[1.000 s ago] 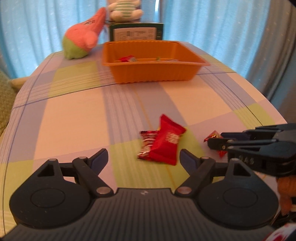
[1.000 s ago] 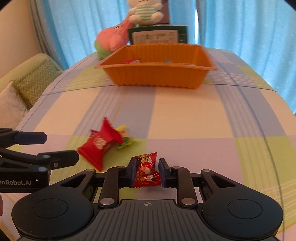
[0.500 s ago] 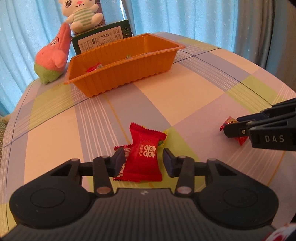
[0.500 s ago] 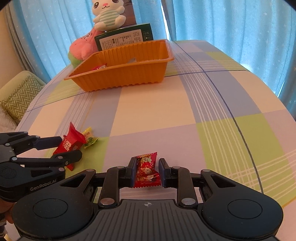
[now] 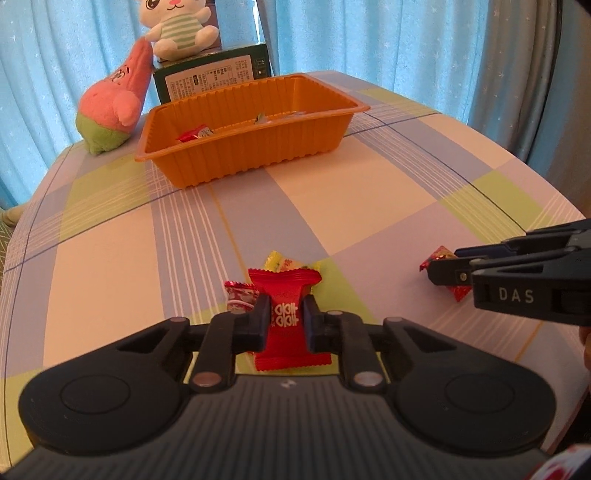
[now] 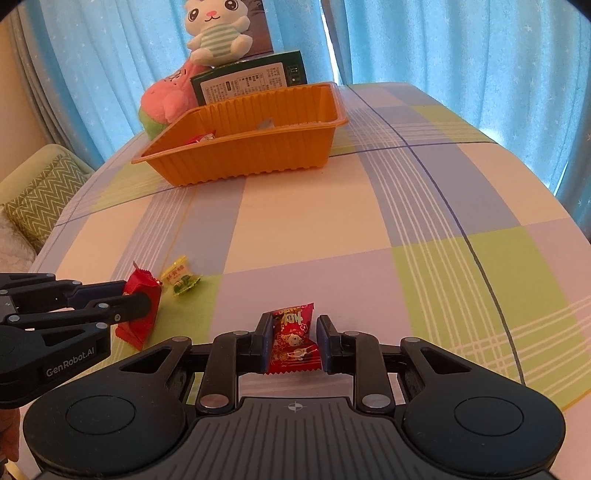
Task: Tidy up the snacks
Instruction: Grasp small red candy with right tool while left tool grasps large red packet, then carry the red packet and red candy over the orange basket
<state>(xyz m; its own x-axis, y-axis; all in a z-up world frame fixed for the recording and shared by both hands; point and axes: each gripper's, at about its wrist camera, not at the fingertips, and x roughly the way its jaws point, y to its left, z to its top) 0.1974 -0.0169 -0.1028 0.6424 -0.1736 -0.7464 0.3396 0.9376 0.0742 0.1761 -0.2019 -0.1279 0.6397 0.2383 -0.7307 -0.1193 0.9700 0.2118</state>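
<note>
Far left on the checked tablecloth (image 5: 110,258), a pink and green plush toy (image 5: 110,107) lies beside the orange tray (image 5: 243,155). Behind the tray stands a dark green box (image 5: 214,75) with a striped rabbit plush (image 5: 181,31) seated on top. The tray holds a few wrapped snacks, among them a red-wrapped sweet (image 5: 192,133) near its left end.

At near centre-left, the left gripper (image 5: 283,320) is closed on the large red snack packet (image 5: 286,321); both pads press the packet's waist, and the packet's lower end shows below the fingers. A small red and white candy (image 5: 239,297) lies just left of the packet, touching the left finger. A yellow-green candy (image 6: 181,280) lies on the tablecloth just beyond the packet.

To the right, well apart from that cluster, the right gripper (image 6: 291,341) is clamped on a small red printed candy (image 6: 293,339); both pads bear on its sides. Blue curtains (image 6: 461,55) hang behind the table.
</note>
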